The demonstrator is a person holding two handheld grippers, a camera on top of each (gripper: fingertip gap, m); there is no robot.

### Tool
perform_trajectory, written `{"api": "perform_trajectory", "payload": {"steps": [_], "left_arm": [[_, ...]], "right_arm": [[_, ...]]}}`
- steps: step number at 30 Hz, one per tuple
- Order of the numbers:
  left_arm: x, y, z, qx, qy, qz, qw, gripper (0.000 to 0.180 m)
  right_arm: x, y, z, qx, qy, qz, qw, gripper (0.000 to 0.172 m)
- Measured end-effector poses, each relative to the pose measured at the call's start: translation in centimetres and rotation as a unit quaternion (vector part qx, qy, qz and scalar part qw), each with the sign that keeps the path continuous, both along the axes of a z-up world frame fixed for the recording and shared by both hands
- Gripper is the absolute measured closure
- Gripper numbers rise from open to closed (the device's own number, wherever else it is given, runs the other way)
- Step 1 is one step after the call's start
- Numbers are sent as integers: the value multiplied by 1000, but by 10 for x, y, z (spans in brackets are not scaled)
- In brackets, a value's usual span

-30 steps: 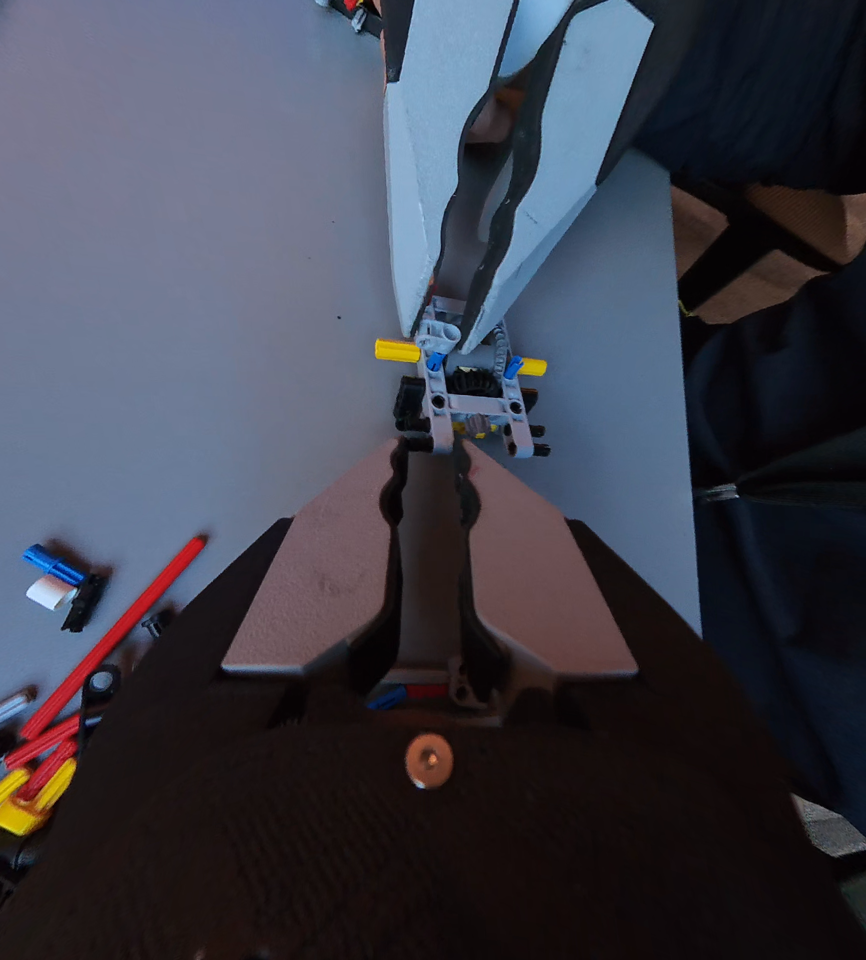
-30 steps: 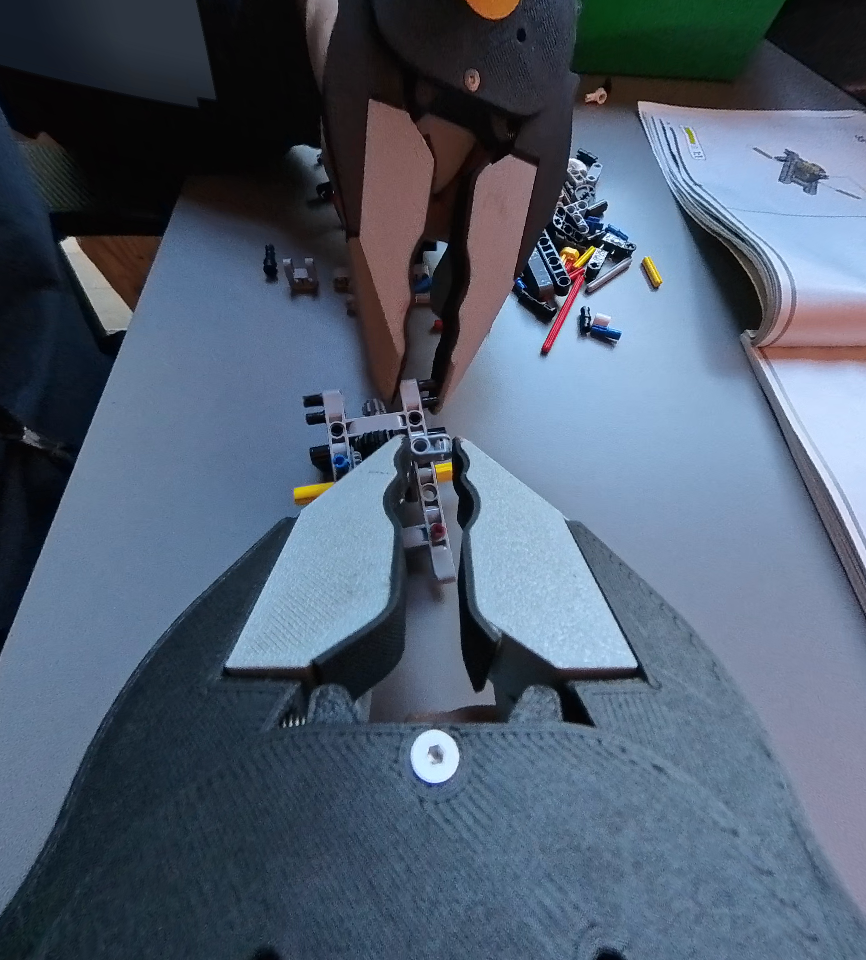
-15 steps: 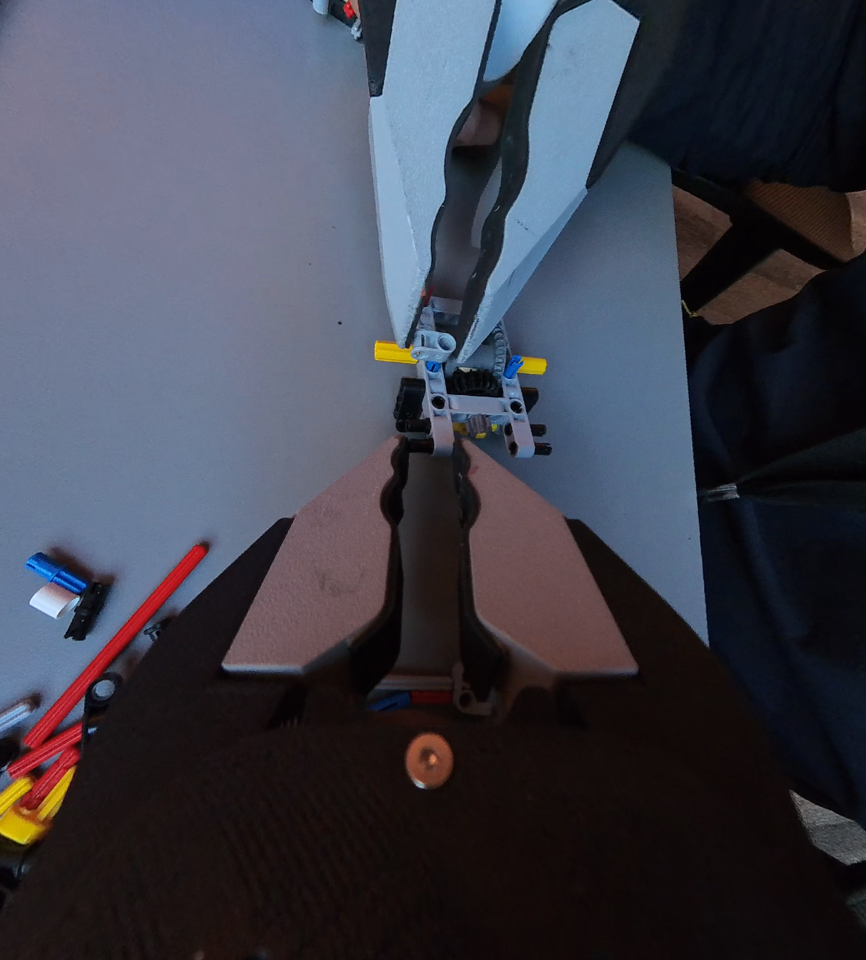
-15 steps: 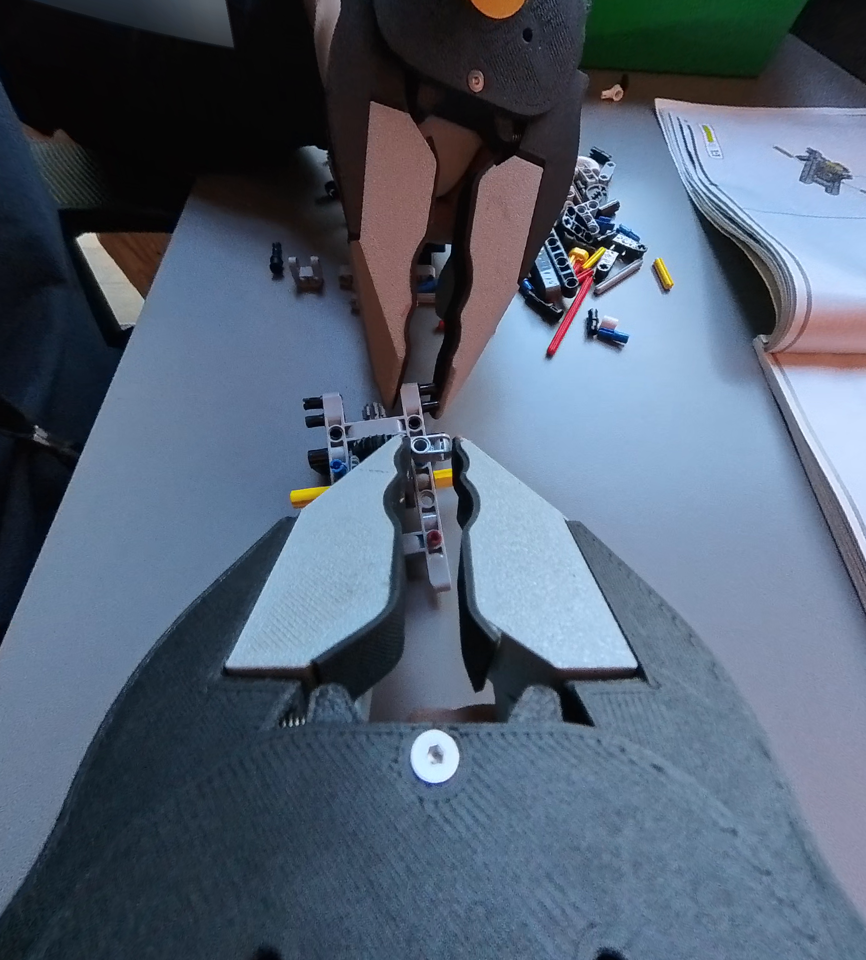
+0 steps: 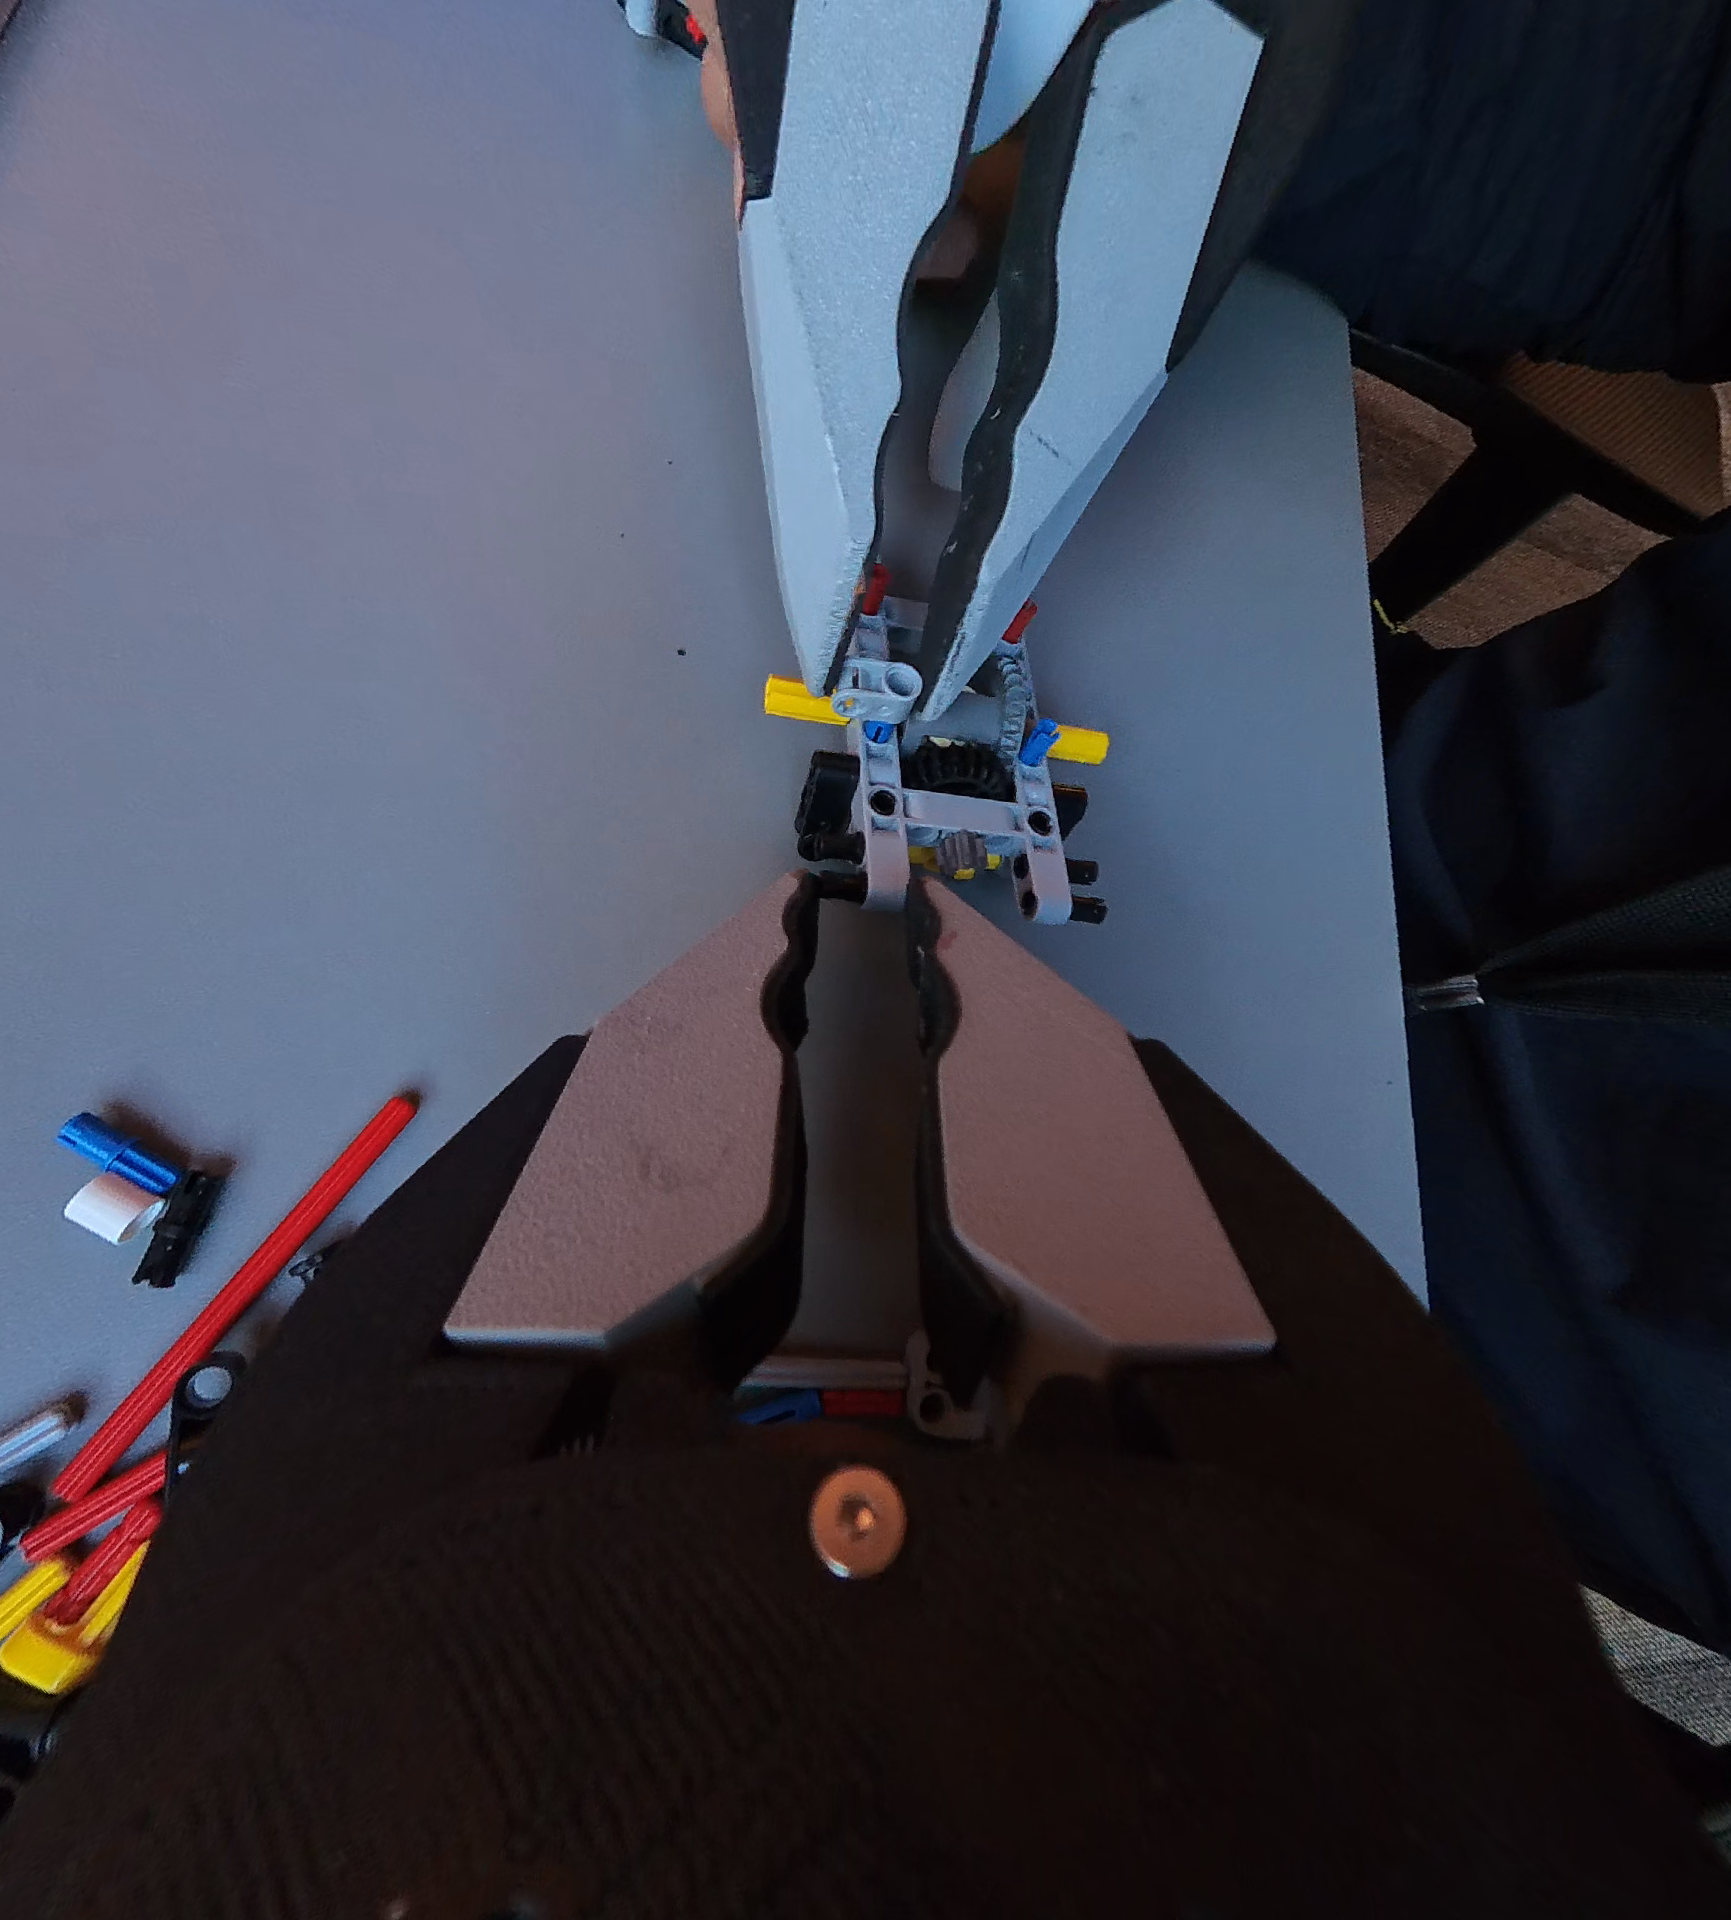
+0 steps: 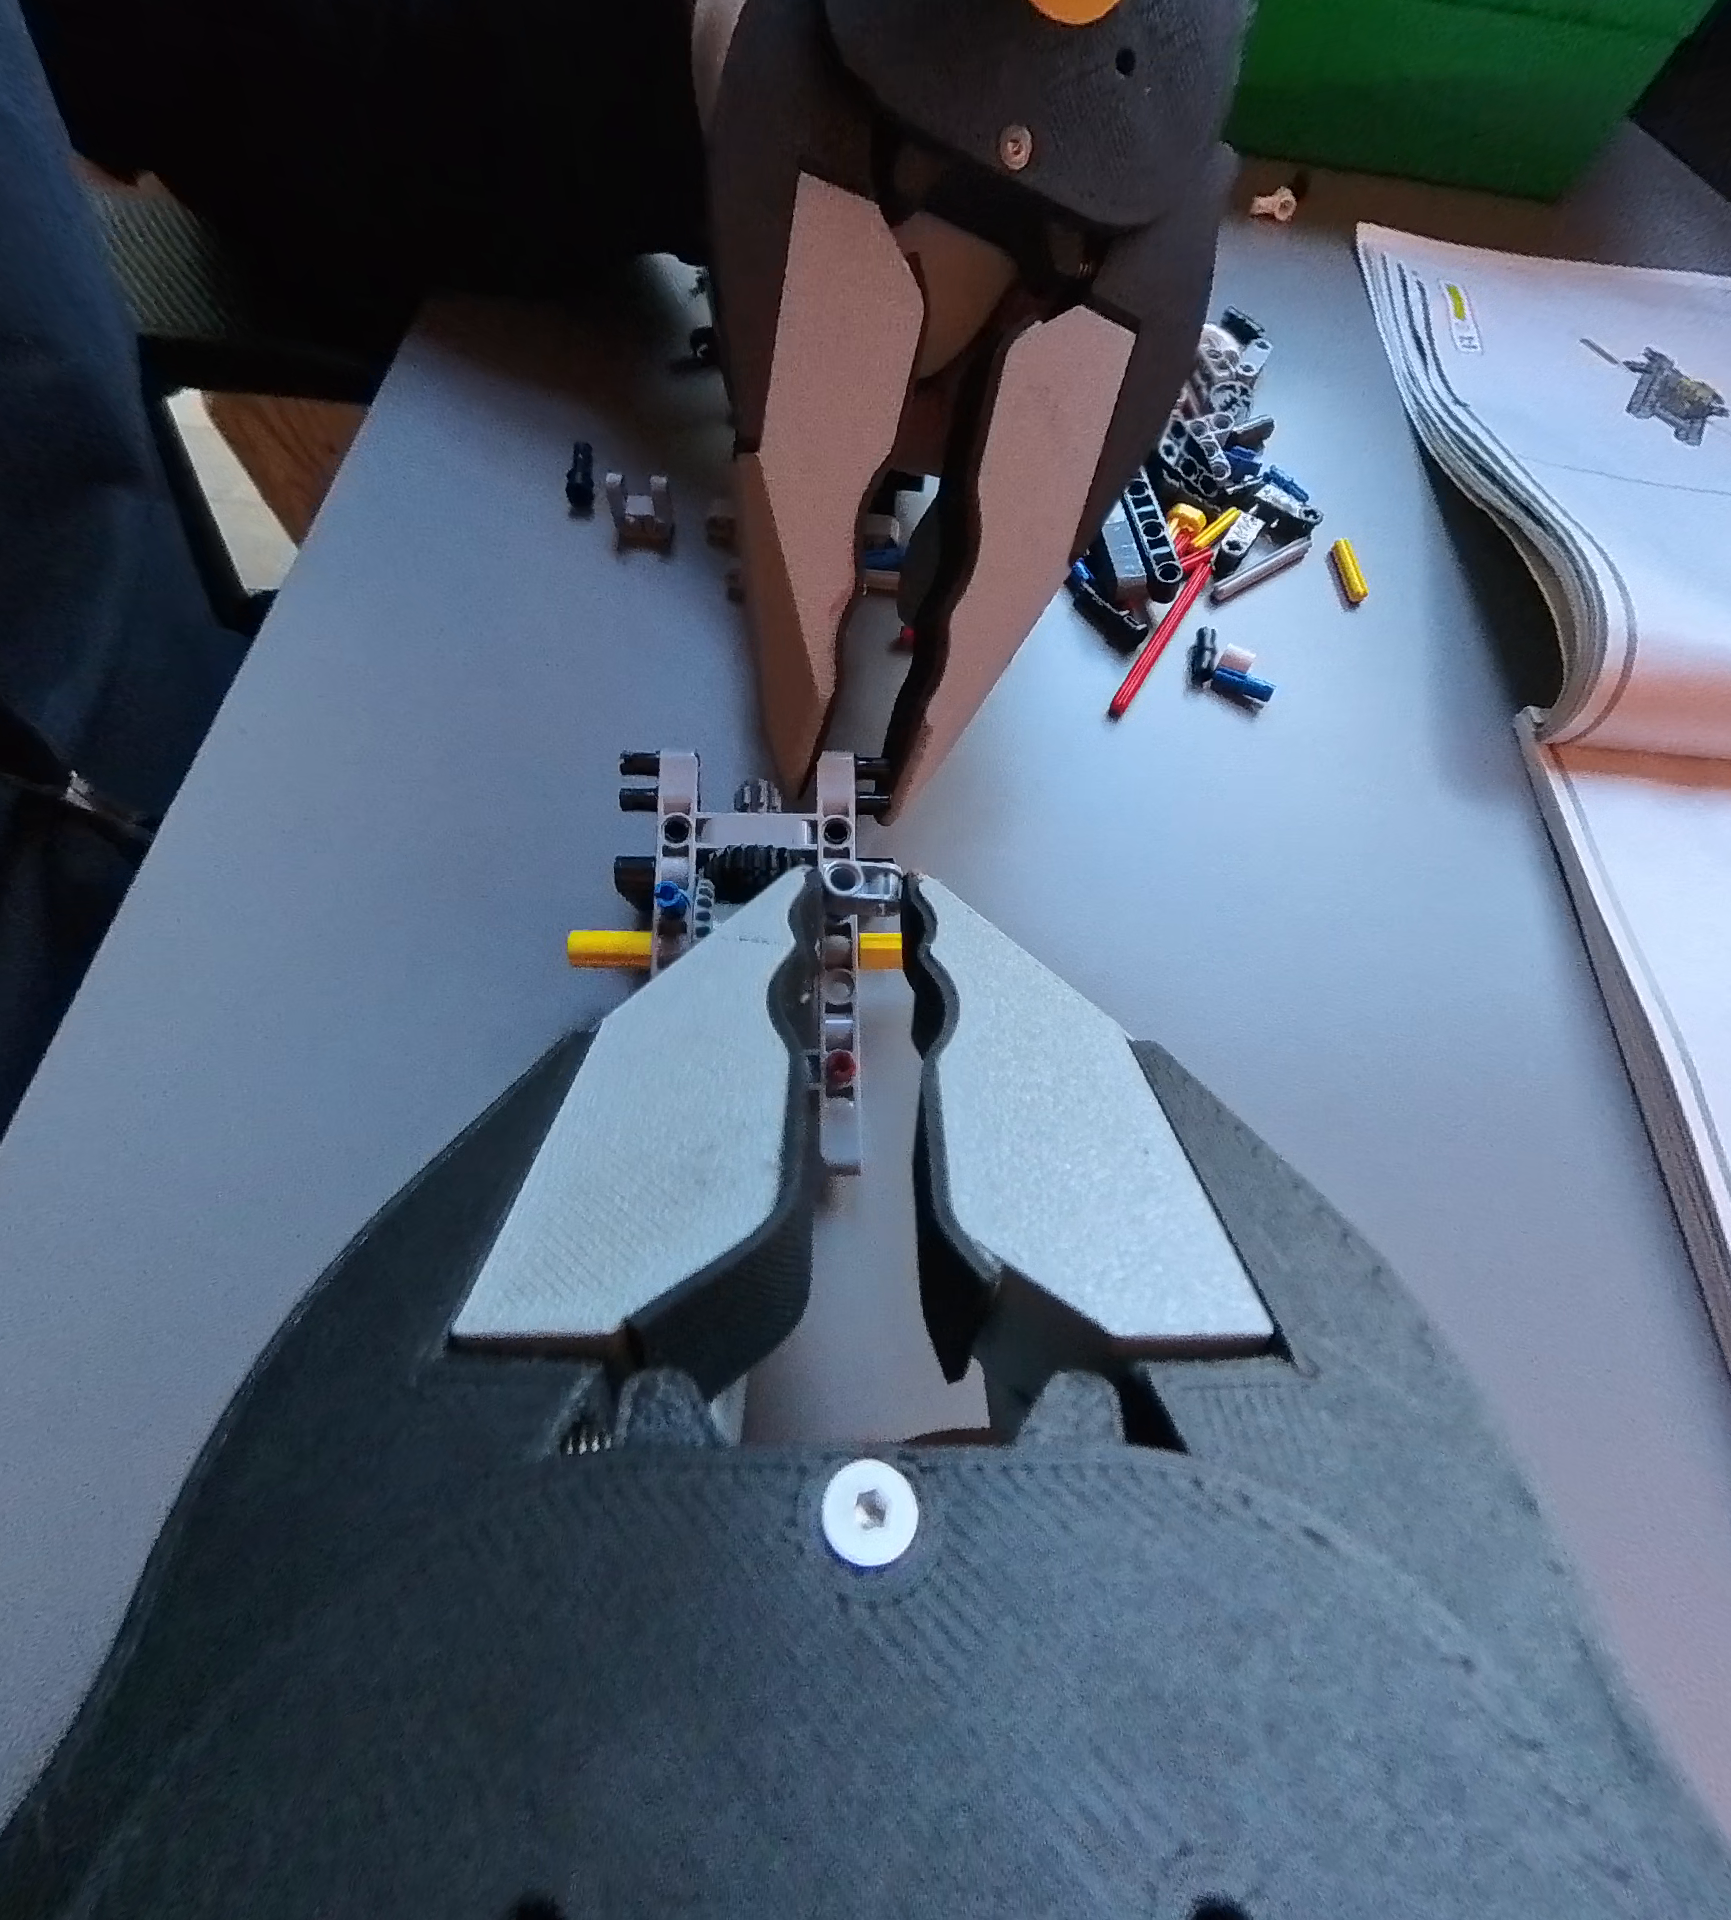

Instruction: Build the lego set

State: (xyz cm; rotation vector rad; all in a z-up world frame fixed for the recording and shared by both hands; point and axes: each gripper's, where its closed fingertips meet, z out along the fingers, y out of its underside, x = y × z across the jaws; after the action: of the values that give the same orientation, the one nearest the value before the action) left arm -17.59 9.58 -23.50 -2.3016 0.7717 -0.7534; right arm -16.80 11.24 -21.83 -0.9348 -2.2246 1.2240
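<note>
The left hand-held gripper (image 5: 861, 894) pinches one grey beam end of the brick model (image 5: 954, 800), which stands on the worktop (image 5: 321, 520) near its edge, seemingly to hold it steady. From the opposite side, the right hand-held gripper (image 6: 856, 894) pinches a small grey connector (image 6: 866, 881) directly over the model's other end, above the yellow axle (image 6: 612, 945). Loose parts (image 6: 1204, 520) lie well apart.

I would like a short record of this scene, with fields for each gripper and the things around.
Left gripper: closed on a grey beam end of the brick assembly on the table.
Right gripper: pinches a small grey connector at the assembly's opposite side, by the yellow axle.
Loose parts: piled behind the left gripper.
Booklet: open, beside the pile.
</note>
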Motion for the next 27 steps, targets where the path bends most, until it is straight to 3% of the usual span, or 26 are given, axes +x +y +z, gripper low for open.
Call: {"api": "perform_trajectory", "payload": {"steps": [14, 19, 24, 27], "left_arm": [[-5, 8, 0, 6, 6, 9, 1000, 168], [-28, 32, 4, 43, 47, 82, 995, 171], [-19, 25, 28, 71, 45, 81, 993, 164], [5, 18, 48, 74, -6, 70, 995, 165]], "right_arm": [[3, 0, 0, 54, 29, -18, 998, 160], [7, 0, 1, 58, 14, -76, 995, 160], [15, 8, 17, 47, 39, -159, 985, 160], [16, 8, 37, 56, 85, -205, 974, 160]]}}
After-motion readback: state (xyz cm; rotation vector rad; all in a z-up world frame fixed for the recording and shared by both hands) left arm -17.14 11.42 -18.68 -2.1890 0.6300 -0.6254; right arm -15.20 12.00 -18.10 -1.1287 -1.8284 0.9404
